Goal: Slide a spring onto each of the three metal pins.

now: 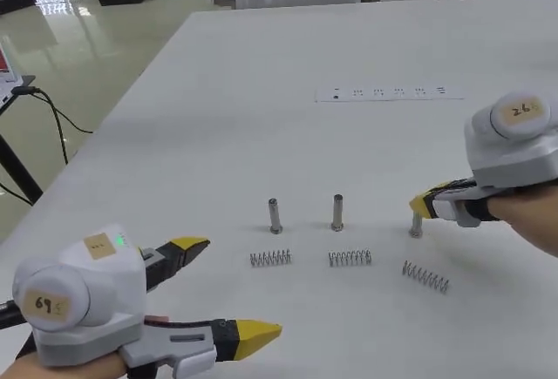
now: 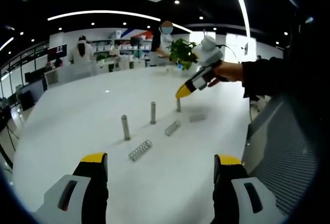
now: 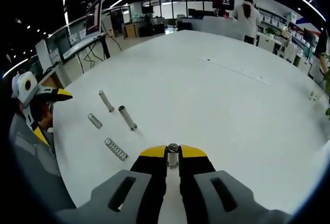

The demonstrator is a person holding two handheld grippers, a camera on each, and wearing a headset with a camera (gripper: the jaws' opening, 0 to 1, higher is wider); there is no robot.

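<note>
Three short metal pins stand in a row on the white table: left pin, middle pin, right pin. A spring lies in front of each: left spring, middle spring, right spring. My right gripper is shut on the top of the right pin. The other two pins stand beyond it to the left. My left gripper is open near the front left, holding nothing, facing the pins and the springs.
A flat white strip lies farther back on the table. The table's left edge drops to a shiny floor with cables. People stand at benches in the background.
</note>
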